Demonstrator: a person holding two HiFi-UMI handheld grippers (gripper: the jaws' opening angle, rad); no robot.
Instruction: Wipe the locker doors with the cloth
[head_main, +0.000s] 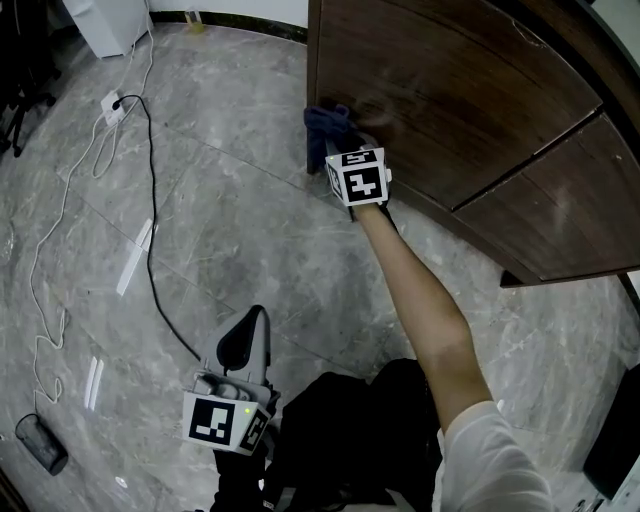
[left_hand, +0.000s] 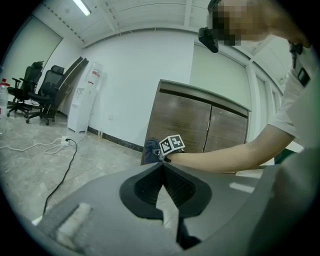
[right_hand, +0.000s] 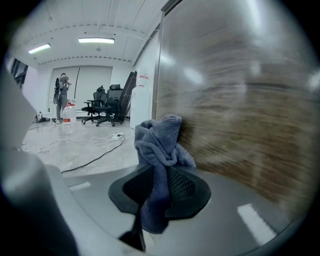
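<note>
Left gripper jaws closed, empty, well apart from locker door; right gripper jaws clamped on cloth, which touches that door.

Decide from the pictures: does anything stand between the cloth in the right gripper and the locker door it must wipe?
Nothing visible does. The right gripper is shut on the cloth, whose bunched end appears to rest against the locker door near its left edge.
</note>
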